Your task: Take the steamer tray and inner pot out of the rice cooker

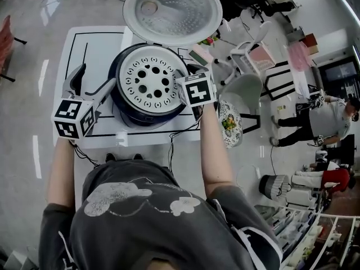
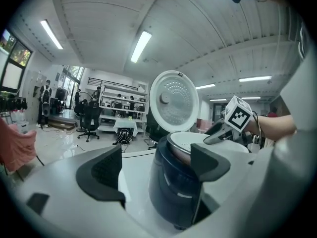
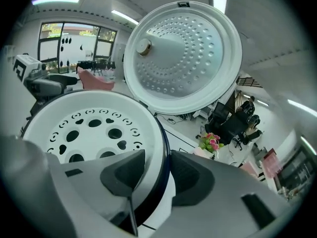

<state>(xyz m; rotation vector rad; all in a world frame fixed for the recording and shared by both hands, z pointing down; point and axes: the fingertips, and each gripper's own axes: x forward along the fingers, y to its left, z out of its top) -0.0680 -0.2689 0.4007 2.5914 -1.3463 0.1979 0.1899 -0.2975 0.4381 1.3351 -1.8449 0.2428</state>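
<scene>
Two grippers flank the open rice cooker (image 1: 125, 116) at the upper centre of the head view, with its lid (image 1: 172, 10) swung up at the top of the frame. The steamer tray (image 1: 149, 83), white and full of holes, is seated in the cooker's mouth. The inner pot is hidden beneath it from above, so neither part is out yet.

The right gripper (image 1: 191, 75) sits at the tray's right edge. In its own view one jaw lies inside, over the perforated floor, and the other outside the dark cooker rim. The gap between them is narrow, and the pads appear to press on the tray's rim (image 3: 153, 133), so I read this as a grip on the tray.

The left gripper (image 1: 97, 76) is at the left of the cooker with its jaws wide apart. They point almost level at the dark body, and its own view shows nothing clamped between them.

The step in hand looks like removing the tray. The next move calls for a straight lift that keeps the tray level, so it clears the pot without snagging. The free left gripper could steady the cooker on the white table (image 1: 95, 44).
</scene>
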